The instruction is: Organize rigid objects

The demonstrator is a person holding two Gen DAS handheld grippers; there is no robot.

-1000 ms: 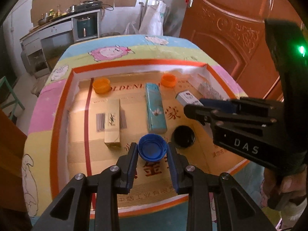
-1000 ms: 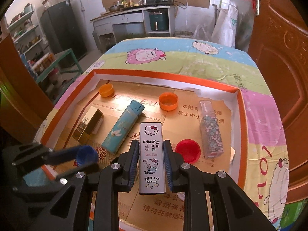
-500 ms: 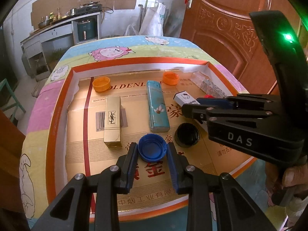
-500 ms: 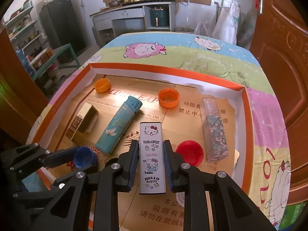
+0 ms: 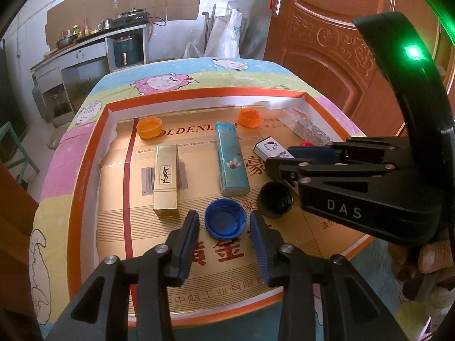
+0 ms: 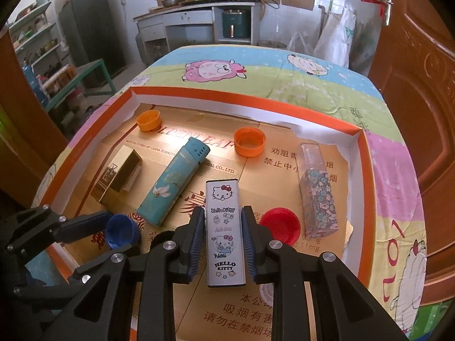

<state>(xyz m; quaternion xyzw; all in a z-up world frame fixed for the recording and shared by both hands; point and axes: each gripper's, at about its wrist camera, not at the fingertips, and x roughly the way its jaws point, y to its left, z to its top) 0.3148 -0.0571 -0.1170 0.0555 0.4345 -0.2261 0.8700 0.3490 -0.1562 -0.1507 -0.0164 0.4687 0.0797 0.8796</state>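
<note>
Left gripper (image 5: 224,221): jaws opening, a gap on each side of the blue cap (image 5: 225,219), which lies open side up on the tray floor between them.
Right gripper (image 6: 223,227): jaws opening, pads close against the Hello Kitty case (image 6: 224,233) (whether they press it, I cannot tell).
Black cap (image 5: 275,199): just right of the blue cap.
Red cap (image 6: 280,225): beside the case.
Mid tray: teal lighter (image 5: 231,162), gold box (image 5: 166,180), floral bottle (image 6: 318,193).
Far side: two orange caps (image 5: 149,127) (image 5: 250,118) near the tray (image 5: 199,92) wall.
</note>
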